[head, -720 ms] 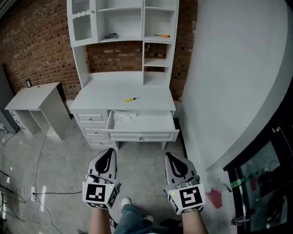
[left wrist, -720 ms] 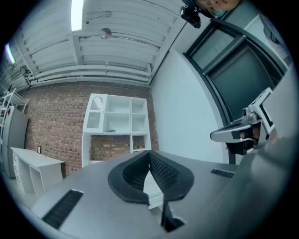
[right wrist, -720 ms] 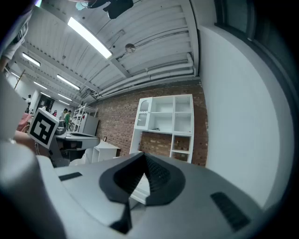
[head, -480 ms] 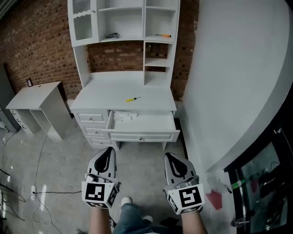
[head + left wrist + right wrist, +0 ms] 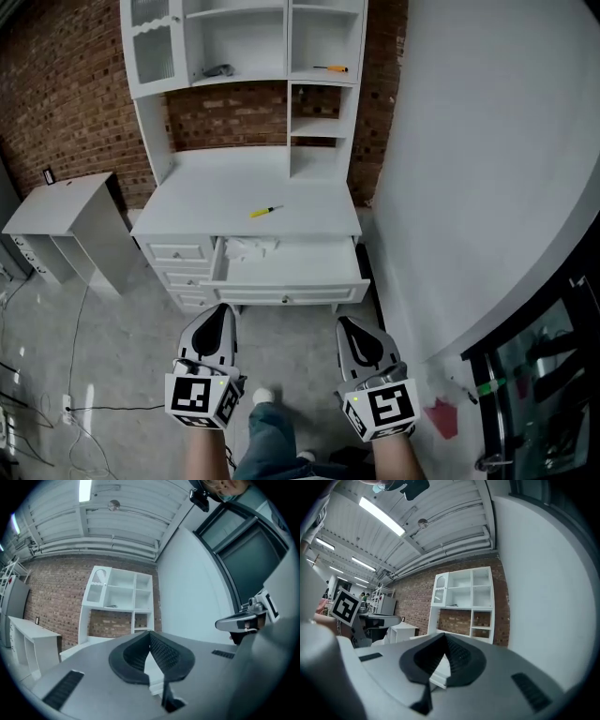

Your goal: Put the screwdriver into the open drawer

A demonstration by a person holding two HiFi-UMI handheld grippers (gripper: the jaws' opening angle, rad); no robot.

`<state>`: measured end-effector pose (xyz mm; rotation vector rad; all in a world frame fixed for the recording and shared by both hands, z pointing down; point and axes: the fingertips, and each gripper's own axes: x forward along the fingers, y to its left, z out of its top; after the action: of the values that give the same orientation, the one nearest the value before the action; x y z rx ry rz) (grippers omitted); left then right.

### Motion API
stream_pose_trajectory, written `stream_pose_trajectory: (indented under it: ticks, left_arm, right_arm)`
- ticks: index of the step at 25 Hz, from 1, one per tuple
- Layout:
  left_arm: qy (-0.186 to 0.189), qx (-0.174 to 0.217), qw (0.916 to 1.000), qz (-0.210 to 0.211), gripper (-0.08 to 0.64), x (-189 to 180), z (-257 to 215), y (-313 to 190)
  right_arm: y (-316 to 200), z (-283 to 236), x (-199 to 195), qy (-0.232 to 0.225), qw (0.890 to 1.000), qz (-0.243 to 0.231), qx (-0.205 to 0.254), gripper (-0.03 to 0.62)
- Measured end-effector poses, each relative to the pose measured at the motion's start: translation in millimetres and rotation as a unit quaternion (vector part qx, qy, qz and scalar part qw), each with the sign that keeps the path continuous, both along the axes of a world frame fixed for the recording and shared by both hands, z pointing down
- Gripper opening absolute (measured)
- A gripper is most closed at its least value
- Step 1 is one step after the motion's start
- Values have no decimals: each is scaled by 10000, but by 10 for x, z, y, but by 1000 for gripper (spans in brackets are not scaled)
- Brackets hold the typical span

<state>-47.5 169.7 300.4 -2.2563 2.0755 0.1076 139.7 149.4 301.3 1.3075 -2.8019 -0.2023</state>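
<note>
A yellow-handled screwdriver (image 5: 265, 212) lies on the white desk top (image 5: 206, 202), just behind the open drawer (image 5: 281, 265), which is pulled out toward me. A second, orange-handled screwdriver (image 5: 330, 68) rests on an upper shelf at the right. My left gripper (image 5: 220, 317) and right gripper (image 5: 354, 324) are held side by side low in the head view, well short of the desk. Both are shut with nothing between their jaws. The left gripper view shows my left gripper (image 5: 150, 634) aimed at the desk hutch (image 5: 120, 603); the right gripper view shows my right gripper (image 5: 444, 637) doing the same.
Some crumpled white material (image 5: 248, 247) lies in the drawer's back left corner. A low white side table (image 5: 66, 216) stands left of the desk. A curved white wall (image 5: 487, 159) runs along the right. Cables (image 5: 75, 412) trail on the floor at the left.
The desk and drawer have slid lower and a little left in the head view, closer to me. Both grippers keep their places and stay shut.
</note>
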Motion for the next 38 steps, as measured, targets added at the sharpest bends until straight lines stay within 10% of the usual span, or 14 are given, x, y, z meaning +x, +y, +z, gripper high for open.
stream_pose_trajectory:
  ticks: [7,22,28,38]
  left_arm:
    - [500,14,9981,358,14,-493,68,-852]
    - [179,-495,9912,1215,15,-1580,215,-2814]
    - [-126,-1042,9808,1646,258,-1619,539,-3289]
    - [-320,-1774,9702,1618,233,-1719,1167,-4268]
  right_arm:
    - [-847,62,-423,48,9997,139,-174,9]
    - [-2579,79,-1625,222,9981,472,-332,9]
    - [-2950,339,-1674,314,9954,613,-659,11]
    - [-3908,735,-1680,367,9913,634,-1095,11]
